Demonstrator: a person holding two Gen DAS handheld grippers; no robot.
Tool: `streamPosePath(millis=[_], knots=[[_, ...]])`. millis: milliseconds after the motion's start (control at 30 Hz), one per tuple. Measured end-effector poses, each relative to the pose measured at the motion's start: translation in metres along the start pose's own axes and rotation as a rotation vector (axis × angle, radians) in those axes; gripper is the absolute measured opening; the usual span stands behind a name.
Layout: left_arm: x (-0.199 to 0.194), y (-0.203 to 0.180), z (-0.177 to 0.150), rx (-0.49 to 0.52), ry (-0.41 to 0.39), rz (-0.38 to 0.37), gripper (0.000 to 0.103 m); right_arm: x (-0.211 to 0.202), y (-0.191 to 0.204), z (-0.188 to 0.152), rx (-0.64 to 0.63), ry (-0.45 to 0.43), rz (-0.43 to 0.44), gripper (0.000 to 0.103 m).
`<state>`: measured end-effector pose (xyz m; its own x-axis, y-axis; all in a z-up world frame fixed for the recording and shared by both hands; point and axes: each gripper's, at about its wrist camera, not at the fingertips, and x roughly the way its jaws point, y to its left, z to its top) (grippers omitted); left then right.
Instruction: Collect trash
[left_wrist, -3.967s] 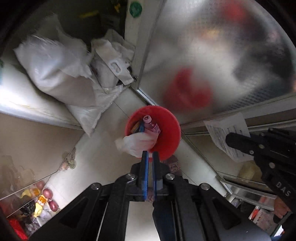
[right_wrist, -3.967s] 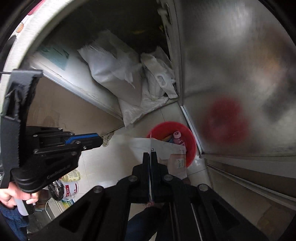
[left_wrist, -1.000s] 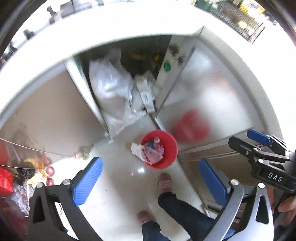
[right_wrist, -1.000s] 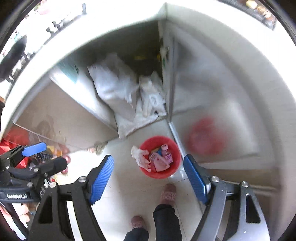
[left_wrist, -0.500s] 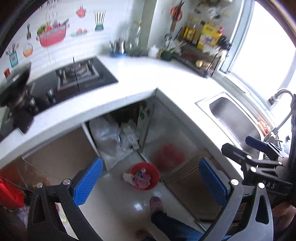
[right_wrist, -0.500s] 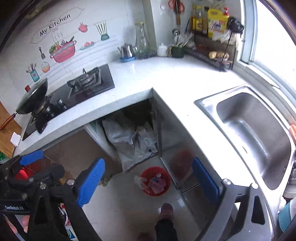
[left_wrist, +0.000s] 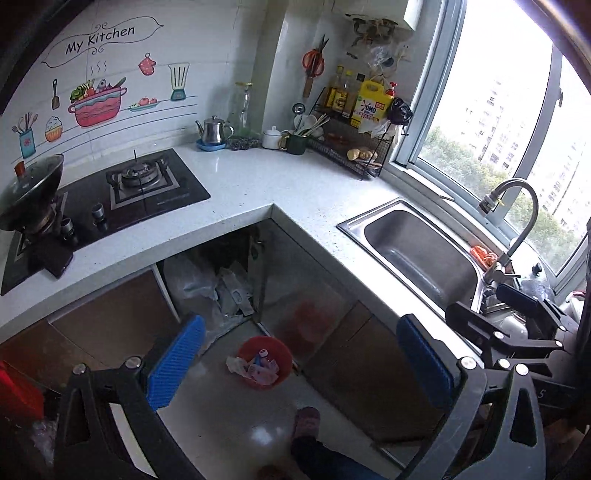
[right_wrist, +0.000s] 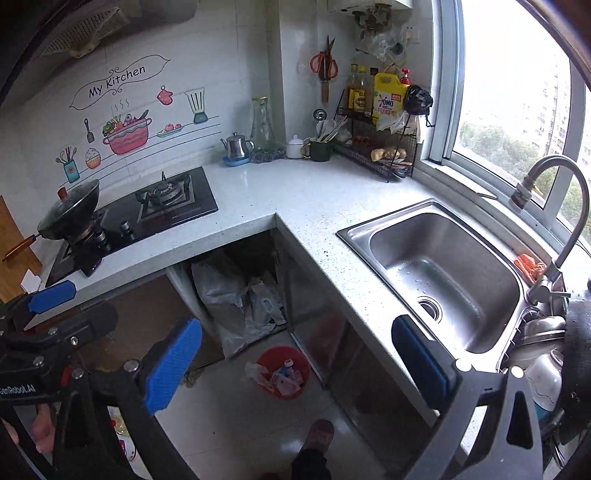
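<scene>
Your left gripper (left_wrist: 299, 363) and right gripper (right_wrist: 295, 363) are both spread wide and carry nothing, held high above the white counter (right_wrist: 314, 199). The trash (left_wrist: 255, 367) lies in the red bucket (left_wrist: 279, 350) on the floor beside the cabinet door (one pale scrap hangs over the rim), below both grippers.

Brushed steel sink (right_wrist: 443, 266), speckled stone countertop (right_wrist: 314, 199), glossy floor (left_wrist: 236, 417).

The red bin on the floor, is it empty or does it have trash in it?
It has trash in it. The red bin holds pink wrappers and a small bottle, and a white crumpled piece hangs over its left rim.
</scene>
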<state>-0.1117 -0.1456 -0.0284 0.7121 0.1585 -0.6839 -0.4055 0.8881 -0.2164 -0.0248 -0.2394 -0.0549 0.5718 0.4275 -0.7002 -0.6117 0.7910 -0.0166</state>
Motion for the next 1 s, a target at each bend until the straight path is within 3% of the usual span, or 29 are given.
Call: streamPosePath(millis=[233, 1000], knots=[[-0.011, -0.012, -0.008, 0.036, 0.001, 0.016, 0.103, -0.015, -0.004, -0.007, -0.007, -0.008, -0.043, 0.103], [-0.021, -0.033, -0.023, 0.105, 0.007, 0.078, 0.103, -0.039, -0.009, -0.023, 0.021, 0.000, -0.019, 0.103]])
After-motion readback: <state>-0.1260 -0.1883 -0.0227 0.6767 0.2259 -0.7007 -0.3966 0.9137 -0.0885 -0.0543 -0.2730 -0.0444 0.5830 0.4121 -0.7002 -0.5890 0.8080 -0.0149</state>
